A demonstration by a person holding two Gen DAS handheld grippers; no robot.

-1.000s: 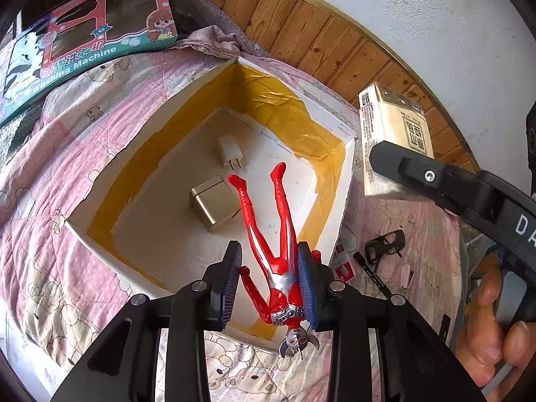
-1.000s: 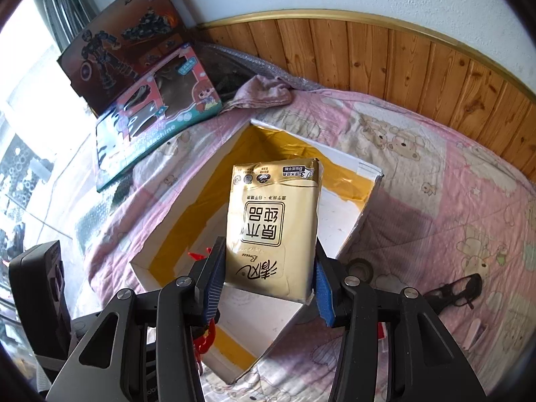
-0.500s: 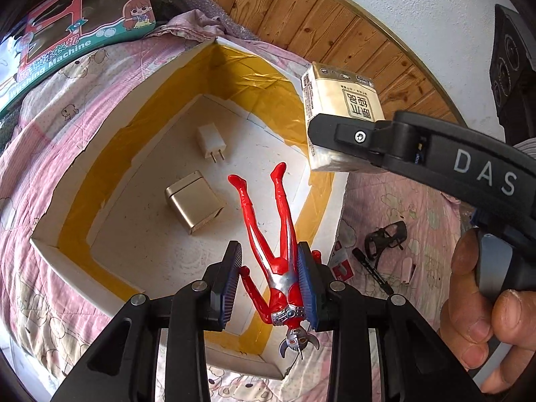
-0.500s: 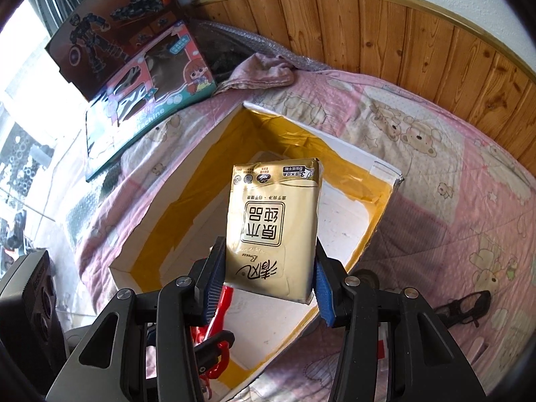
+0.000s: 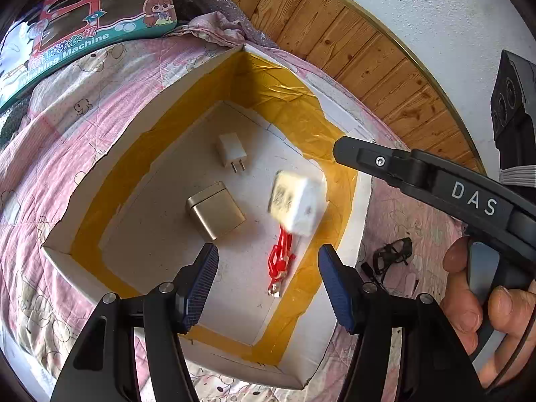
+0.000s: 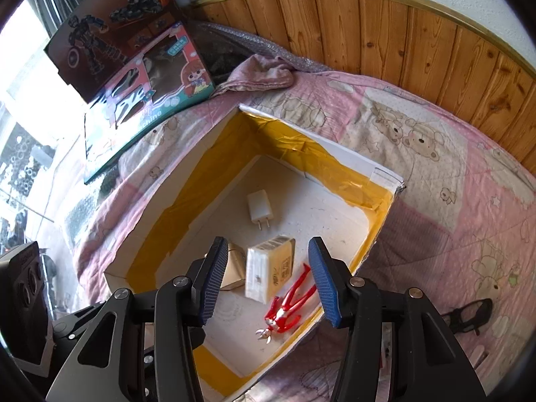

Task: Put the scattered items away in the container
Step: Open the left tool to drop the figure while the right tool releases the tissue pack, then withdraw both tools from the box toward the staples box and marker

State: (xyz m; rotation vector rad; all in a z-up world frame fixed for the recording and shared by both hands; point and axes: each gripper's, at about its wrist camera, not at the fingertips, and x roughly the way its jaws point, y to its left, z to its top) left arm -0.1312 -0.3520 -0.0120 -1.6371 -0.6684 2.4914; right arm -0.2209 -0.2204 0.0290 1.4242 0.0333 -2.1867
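The white box with yellow tape (image 5: 127,154) (image 6: 187,181) lies open on the pink bedspread. Inside it are a white charger (image 5: 231,151) (image 6: 259,208), a gold case (image 5: 216,210) (image 6: 236,268), a red figure (image 5: 279,263) (image 6: 288,305) lying on the floor, and a gold tissue pack (image 5: 296,201) (image 6: 269,273), blurred and partly over the figure. My left gripper (image 5: 268,283) hangs open over the box's near side with nothing in it. My right gripper (image 6: 266,281) is open above the tissue pack and the figure; its finger (image 5: 385,164) reaches over the box's right wall.
Black glasses (image 5: 392,254) (image 6: 469,315) and a black pen (image 5: 372,273) lie on the bedspread right of the box. Toy cartons (image 5: 87,33) (image 6: 147,100) and a crumpled cloth (image 6: 261,77) lie beyond it, by the wood-panelled wall. A hand (image 5: 482,308) holds the right gripper's handle.
Both grippers have opened. The red figure dropped from the left one onto the box floor, and the tissue pack left the right one and is down inside the box.
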